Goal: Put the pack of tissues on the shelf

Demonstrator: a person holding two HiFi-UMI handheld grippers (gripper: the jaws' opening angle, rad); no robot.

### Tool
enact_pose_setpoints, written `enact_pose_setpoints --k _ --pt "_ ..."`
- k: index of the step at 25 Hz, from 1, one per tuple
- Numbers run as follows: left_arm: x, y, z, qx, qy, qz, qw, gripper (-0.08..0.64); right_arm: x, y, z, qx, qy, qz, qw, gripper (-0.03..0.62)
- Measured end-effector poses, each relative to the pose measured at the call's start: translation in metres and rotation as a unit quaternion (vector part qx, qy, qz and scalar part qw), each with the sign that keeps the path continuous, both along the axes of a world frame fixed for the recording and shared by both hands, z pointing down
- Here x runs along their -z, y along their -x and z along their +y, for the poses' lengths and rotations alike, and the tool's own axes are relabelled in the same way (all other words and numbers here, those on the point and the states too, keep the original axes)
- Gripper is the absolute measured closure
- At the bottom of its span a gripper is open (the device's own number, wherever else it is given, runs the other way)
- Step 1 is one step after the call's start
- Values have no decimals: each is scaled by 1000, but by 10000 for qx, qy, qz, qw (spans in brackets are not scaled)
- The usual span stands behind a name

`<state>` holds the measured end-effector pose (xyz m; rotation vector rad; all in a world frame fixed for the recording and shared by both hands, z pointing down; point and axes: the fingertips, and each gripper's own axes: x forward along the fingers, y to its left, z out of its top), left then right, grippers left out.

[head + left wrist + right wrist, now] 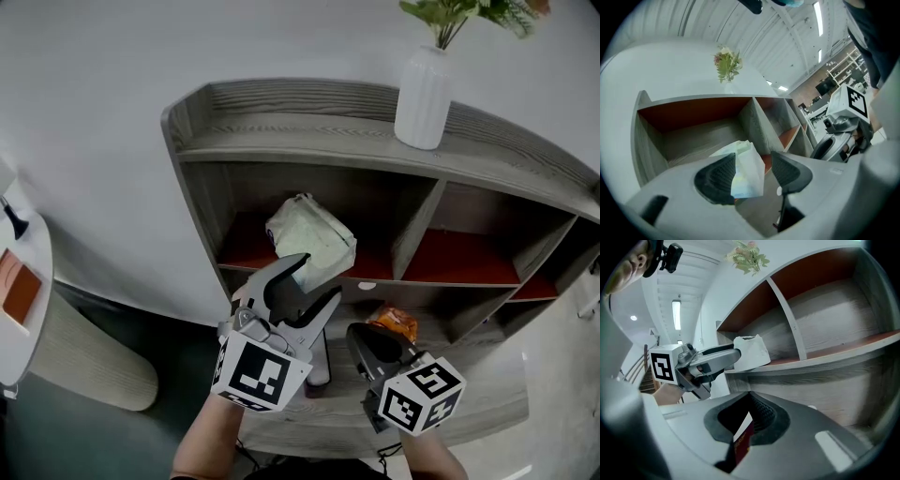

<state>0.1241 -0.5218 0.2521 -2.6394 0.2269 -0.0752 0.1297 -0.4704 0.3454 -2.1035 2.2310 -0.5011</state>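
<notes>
The pack of tissues [311, 234], pale and crumpled, rests in the left compartment of the grey shelf unit [281, 150], on its red-lined board. My left gripper [314, 281] is open just below and in front of the pack. In the left gripper view the pack [745, 171] stands between the pads, against the left pad and clear of the right one. My right gripper [361, 336] hangs lower and to the right with its fingertips together. A thin red-and-white thing [740, 441] shows in the slot behind them; whether it is gripped I cannot tell.
A white ribbed vase [424, 98] with green sprigs stands on the shelf top. An orange packet [394, 323] and a white-and-red item [319, 366] sit on the lower shelf. A divider [417, 225] separates the middle compartments. A white rounded counter [23, 272] lies at left.
</notes>
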Motion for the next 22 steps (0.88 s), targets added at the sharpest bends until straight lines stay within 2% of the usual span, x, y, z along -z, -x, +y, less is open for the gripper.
enact_pose_setpoints --k 8,12,17,22 --pt "0 19 15 180 53 127 9997 333 3 6 13 26 -86 35 10000 592" --pt "-5 31 23 162 598 383 9973 368 2 8 19 7 -113 60 9999 592" --pt "-25 44 32 248 1152 342 9924 414 2 12 25 1 -191 87 9998 592" --pt "-46 56 44 357 1655 477 9844 473 -5 14 33 8 -193 41 9998 592"
